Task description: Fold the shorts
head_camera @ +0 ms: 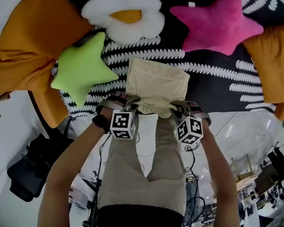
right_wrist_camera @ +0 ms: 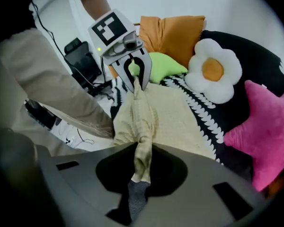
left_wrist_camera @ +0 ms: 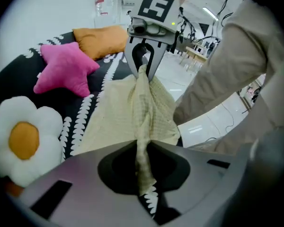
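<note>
So the person is gripping the pale yellow shorts (head_camera: 157, 82) with both tools at once. The left gripper (left_wrist_camera: 143, 164) is pinching a bunched fold of the near hem, fingers closed tight on the cloth. The right gripper (right_wrist_camera: 141, 162) is doing the same a bit further along that same edge. Between the two, the hem is hanging slightly gathered. The rest of the shorts is lying flat on the black cover with the white leaf print (head_camera: 217, 79), stretching away from the person. Cushions are sitting on the cover around the shorts: a green star cushion (head_camera: 83, 67) just to the left, a fried-egg cushion (head_camera: 125, 15) beyond the shorts, a pink star cushion (head_camera: 217, 22) off to the far right, and orange pillows (head_camera: 28, 41) at both sides. The person's beige trousers (head_camera: 146, 174) are showing below the grippers.
</note>
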